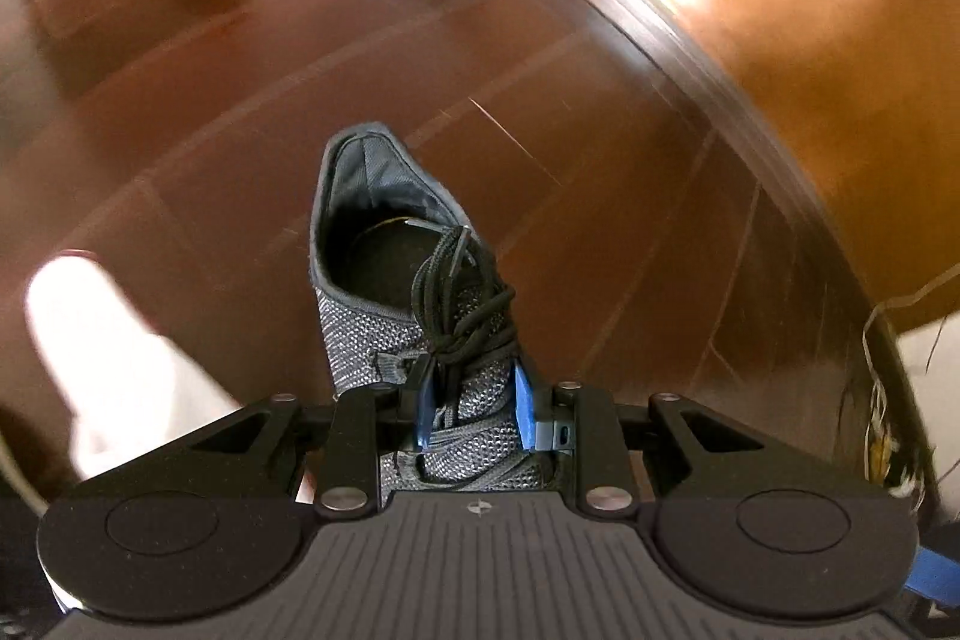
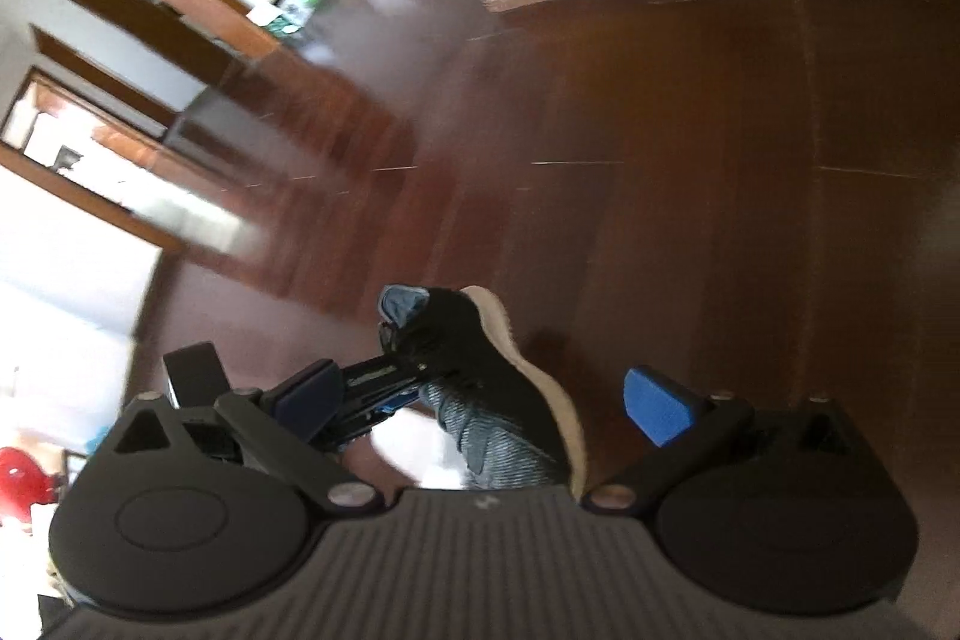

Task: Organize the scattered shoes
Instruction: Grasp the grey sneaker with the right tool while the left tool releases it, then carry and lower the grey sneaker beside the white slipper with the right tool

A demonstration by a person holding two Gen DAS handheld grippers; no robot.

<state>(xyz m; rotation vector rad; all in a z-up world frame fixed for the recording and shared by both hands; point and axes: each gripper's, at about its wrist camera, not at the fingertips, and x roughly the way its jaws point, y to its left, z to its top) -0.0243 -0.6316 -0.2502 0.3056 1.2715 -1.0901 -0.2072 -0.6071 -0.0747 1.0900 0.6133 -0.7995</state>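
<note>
Grey shoe (image 1: 414, 304) clenched in left tool (image 1: 474, 409); right tool (image 2: 480, 400) gapes, showing the sole.

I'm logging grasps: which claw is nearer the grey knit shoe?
Left. The left claw is clamped on the grey knit shoe at its laces. The right claw hangs open just behind the shoe, not touching.

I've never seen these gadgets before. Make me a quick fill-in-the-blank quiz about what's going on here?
1. The left gripper is clamped on a grey knit ____.
2. The sneaker's laces are coloured ____.
3. The right gripper has its jaws standing ____.
4. The floor below is made of ____.

Missing words: shoe; black; open; wood
</note>
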